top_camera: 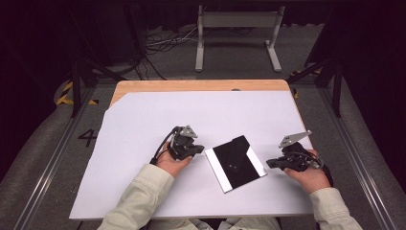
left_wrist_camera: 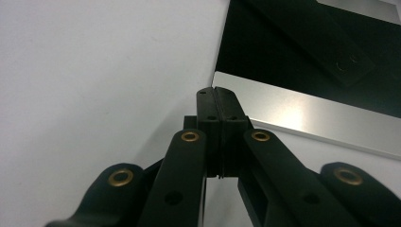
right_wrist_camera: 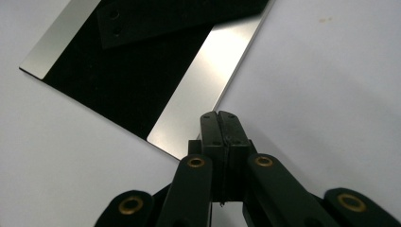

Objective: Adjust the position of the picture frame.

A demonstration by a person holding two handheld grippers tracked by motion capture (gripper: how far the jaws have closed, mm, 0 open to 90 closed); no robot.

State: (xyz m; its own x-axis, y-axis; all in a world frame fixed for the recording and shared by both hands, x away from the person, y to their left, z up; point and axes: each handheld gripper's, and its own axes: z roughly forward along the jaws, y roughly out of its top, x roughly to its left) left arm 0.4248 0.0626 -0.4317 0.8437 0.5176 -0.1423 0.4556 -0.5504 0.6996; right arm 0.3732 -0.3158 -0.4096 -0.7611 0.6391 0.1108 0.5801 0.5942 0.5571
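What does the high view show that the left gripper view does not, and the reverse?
High view: the right gripper, the light wooden table edge and a grey metal stand on the floor beyond. Left gripper view: the left gripper close up, black jaws shut, with round brass rivets. Shared: the white sheet and the flat black square panel with silvery side strips.

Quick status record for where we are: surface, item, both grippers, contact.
surface: white sheet on a wooden table
item: black pouch lying flat on a silver plate, between the grippers
left gripper: shut, empty, tips near the plate's edge
right gripper: shut, empty, tips at the plate's corner
contact: cannot tell whether either gripper touches the plate
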